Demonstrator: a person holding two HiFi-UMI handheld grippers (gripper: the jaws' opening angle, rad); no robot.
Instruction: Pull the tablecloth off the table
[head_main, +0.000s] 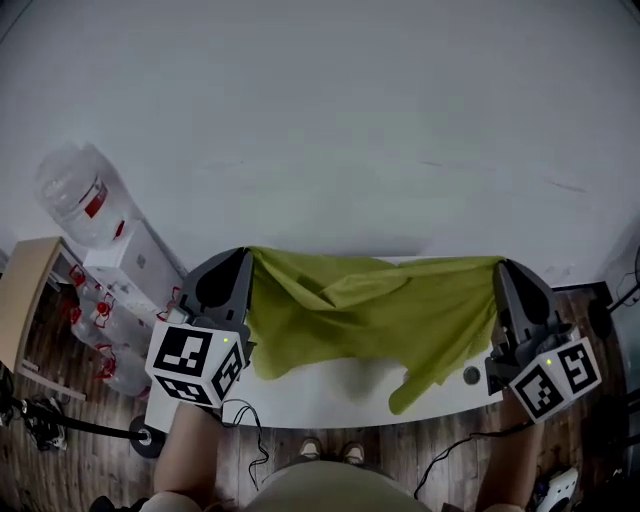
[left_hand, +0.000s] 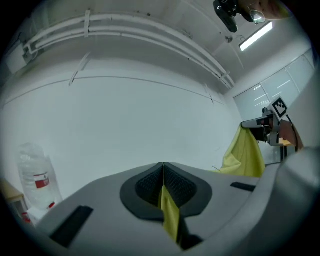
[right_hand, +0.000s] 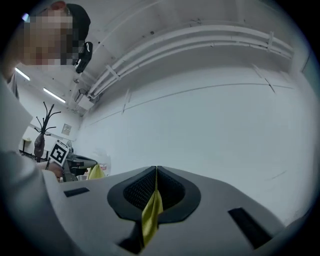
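An olive-green tablecloth hangs stretched between my two grippers, lifted above a white table. Its lower edge droops in folds toward the table's front. My left gripper is shut on the cloth's left corner; a green strip shows pinched between its pads. My right gripper is shut on the right corner, where a green fold hangs from the closed pads. From the left gripper view the right gripper appears at the far right with cloth hanging below it.
A water dispenser with a large bottle stands at the left, beside a wooden shelf. The white wall fills the upper half. Cables lie on the wooden floor, and the person's feet show below the table.
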